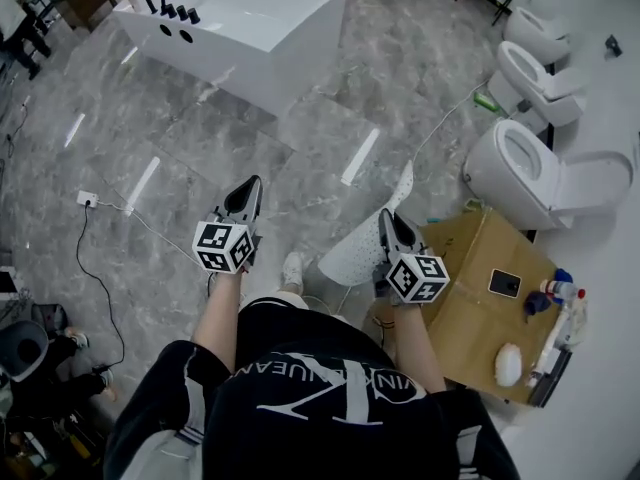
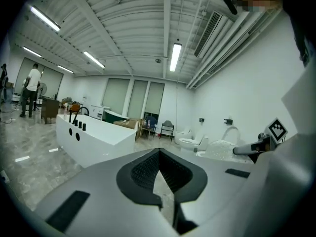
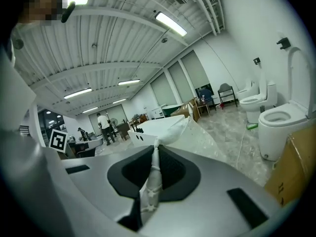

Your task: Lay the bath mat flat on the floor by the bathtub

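R gripper (image 3: pixel 154 154) is clamped on a bunched edge of the white bath mat (image 1: pixel 365 248), held up, not laid. L gripper (image 2: pixel 158 154) is pinched shut w/ nothing in it. Bathtub (image 1: pixel 270 13) sits well apart at 11 o'clock, so it looks like early days: carry, spread and flatten all left.

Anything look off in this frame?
The bath mat hangs curled and bunched from the right gripper alone, pinched at one edge, apart from the bathtub. The left gripper is shut on nothing. A white cable trails across the floor ahead.
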Action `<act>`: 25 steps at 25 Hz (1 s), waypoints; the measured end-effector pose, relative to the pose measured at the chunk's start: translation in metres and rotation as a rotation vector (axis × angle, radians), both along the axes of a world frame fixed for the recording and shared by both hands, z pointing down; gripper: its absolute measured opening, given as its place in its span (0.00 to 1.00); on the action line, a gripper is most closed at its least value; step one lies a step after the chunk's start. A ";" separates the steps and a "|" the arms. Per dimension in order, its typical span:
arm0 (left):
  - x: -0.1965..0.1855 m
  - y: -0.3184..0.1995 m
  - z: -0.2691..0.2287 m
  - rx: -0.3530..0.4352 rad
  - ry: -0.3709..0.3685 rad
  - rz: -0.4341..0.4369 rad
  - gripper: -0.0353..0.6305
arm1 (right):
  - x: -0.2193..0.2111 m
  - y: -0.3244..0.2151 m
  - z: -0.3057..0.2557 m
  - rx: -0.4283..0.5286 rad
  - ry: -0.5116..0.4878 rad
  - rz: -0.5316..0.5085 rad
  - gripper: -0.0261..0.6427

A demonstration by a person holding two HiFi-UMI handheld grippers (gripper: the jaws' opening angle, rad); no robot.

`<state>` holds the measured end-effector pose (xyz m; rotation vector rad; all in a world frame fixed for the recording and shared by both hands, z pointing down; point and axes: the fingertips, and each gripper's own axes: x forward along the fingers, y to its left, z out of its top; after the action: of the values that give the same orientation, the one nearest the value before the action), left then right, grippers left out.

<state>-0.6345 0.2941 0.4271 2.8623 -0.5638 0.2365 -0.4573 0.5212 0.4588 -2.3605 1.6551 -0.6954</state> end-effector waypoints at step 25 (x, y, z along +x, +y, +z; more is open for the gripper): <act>0.163 -0.188 0.046 -0.100 -0.023 -0.002 0.07 | 0.173 -0.220 0.020 -0.094 0.058 -0.065 0.10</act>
<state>-0.4720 0.1058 0.4732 2.7655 -0.5435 0.2898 -0.2848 0.3012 0.4792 -2.4224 1.7671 -0.7378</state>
